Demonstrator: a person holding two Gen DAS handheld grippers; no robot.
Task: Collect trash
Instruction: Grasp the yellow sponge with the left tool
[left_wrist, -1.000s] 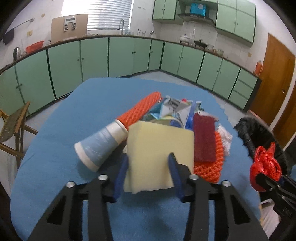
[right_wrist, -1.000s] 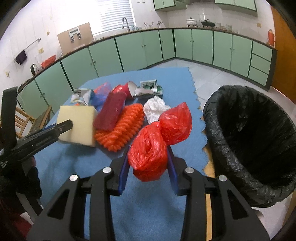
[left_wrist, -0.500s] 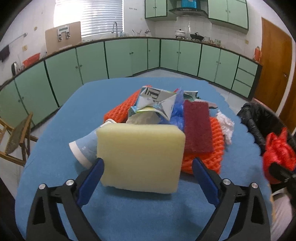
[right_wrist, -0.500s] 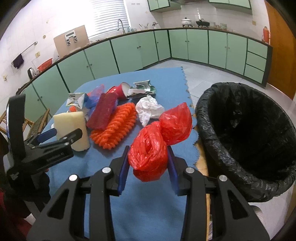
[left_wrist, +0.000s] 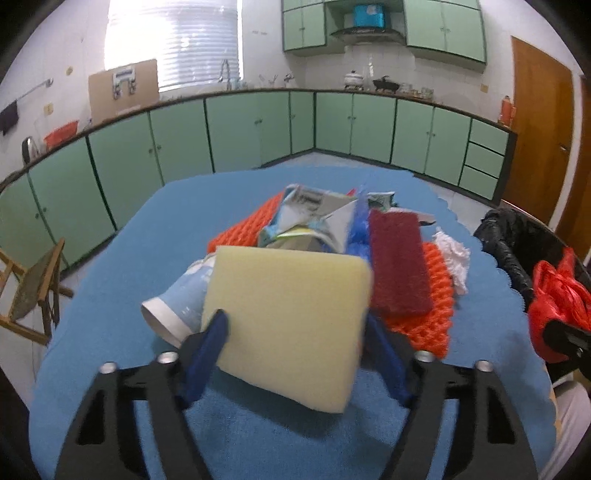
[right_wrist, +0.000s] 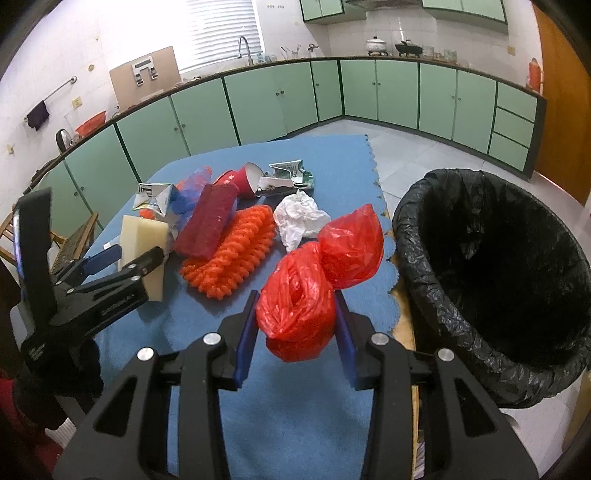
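Note:
My left gripper is shut on a pale yellow sponge, tilted and lifted off the blue table mat; it shows in the right wrist view too. My right gripper is shut on a crumpled red plastic bag, held above the mat near the black-lined trash bin. The trash pile holds an orange foam net, a dark red scouring pad, a white tissue, a crushed carton and a blue paper cup.
A second red bag lobe hangs by the held bag. A red cup and a torn wrapper lie at the far side of the pile. A wooden chair stands left of the table. Green cabinets line the walls.
My left gripper opened wide around the sponge, then closed on it and lifted it, tilting it. My right gripper keeps its hold on the red bag and has drifted slightly.

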